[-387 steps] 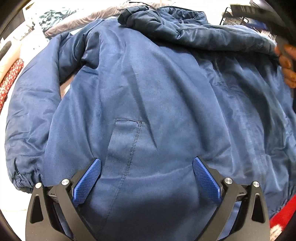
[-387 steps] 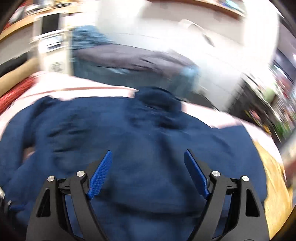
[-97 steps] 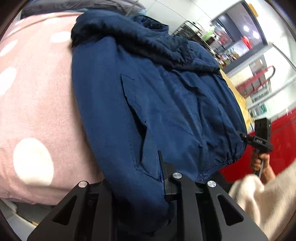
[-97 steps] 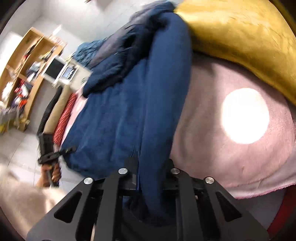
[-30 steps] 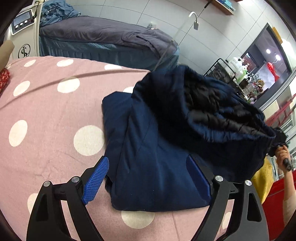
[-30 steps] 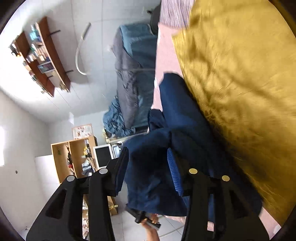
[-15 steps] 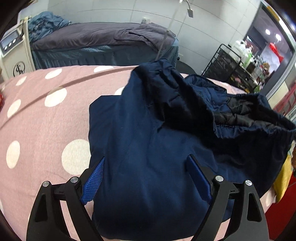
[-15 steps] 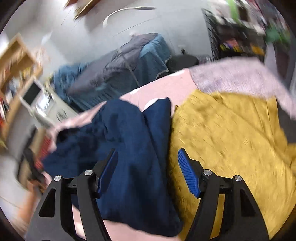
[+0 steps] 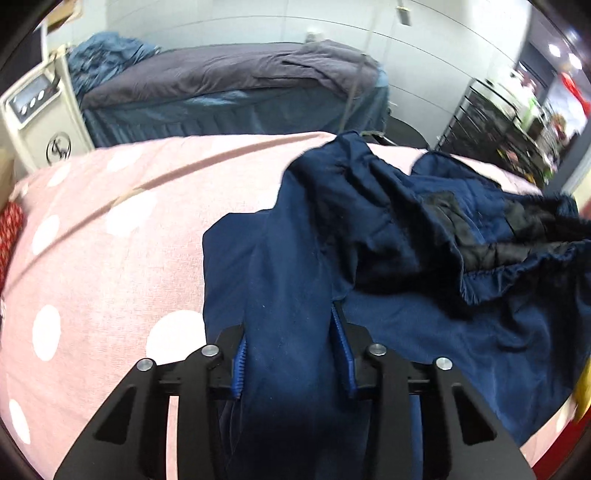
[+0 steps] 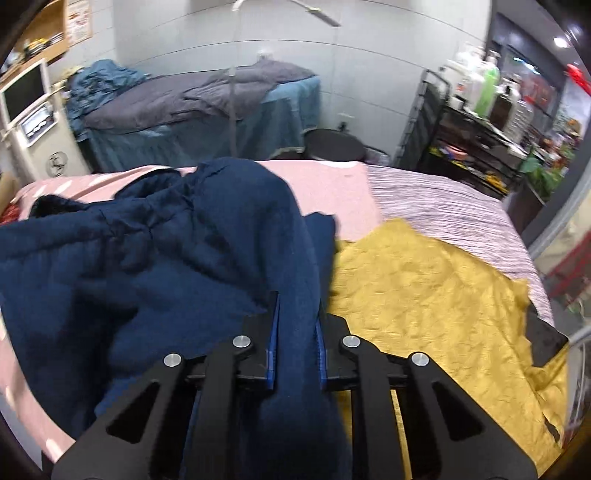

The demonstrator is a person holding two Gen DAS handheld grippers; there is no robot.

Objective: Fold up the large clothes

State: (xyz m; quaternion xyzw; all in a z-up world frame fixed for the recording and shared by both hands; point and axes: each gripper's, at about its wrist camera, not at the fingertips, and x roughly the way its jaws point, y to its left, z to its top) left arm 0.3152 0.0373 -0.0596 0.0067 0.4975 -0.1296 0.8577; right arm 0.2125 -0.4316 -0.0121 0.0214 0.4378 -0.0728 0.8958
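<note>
Both the left hand-held gripper (image 9: 291, 354) and right hand-held gripper (image 10: 295, 347) are pinching the half-folded navy padded jacket (image 9: 388, 258), its bunched hem at 3 o'clock awaiting another fold.

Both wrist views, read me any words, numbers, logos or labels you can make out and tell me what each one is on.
No text can be read in either view.
White machine: a round black emblem on its front, too blurred to read; panel marks illegible.
Wall poster: printed lines, too small to read.
Bottles on the black rack: labels too blurred.
Navy jacket, held by the left gripper and right gripper: no visible label.
</note>
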